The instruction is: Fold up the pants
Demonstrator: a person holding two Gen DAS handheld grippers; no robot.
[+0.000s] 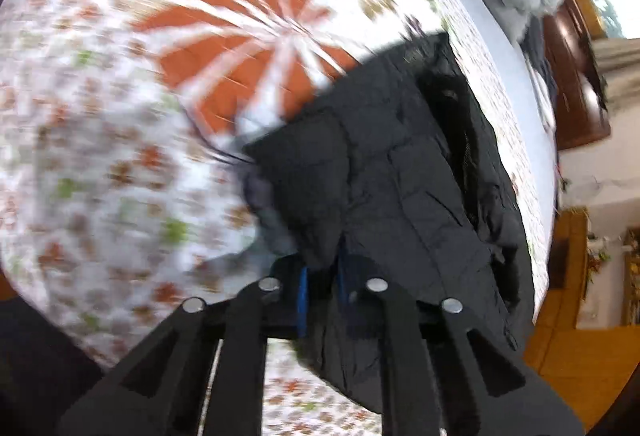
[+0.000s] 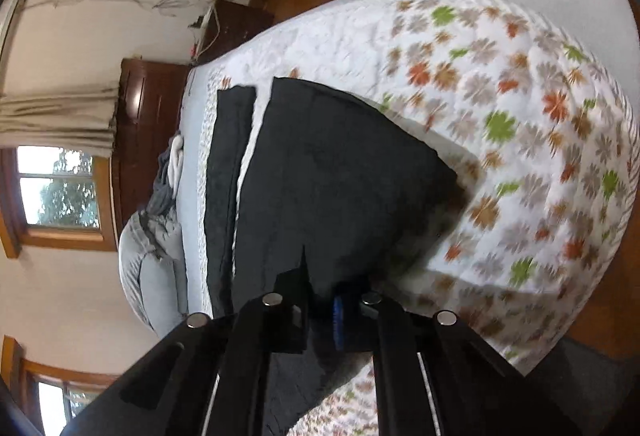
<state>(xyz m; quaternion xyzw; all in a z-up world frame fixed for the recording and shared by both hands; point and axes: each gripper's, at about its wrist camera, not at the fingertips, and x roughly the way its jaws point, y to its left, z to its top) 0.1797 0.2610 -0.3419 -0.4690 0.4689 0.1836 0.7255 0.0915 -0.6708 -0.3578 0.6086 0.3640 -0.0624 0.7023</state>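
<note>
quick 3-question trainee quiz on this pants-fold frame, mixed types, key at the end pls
1. True or false: the left gripper is shut on the black pants.
2. What is the right gripper doing? A) hanging open above the bed B) clamped on the pants C) gripping the curtain
3. Fill in: the pants are being handled over a ____ quilt on the bed.

Key: 1 true; 2 B; 3 floral
</note>
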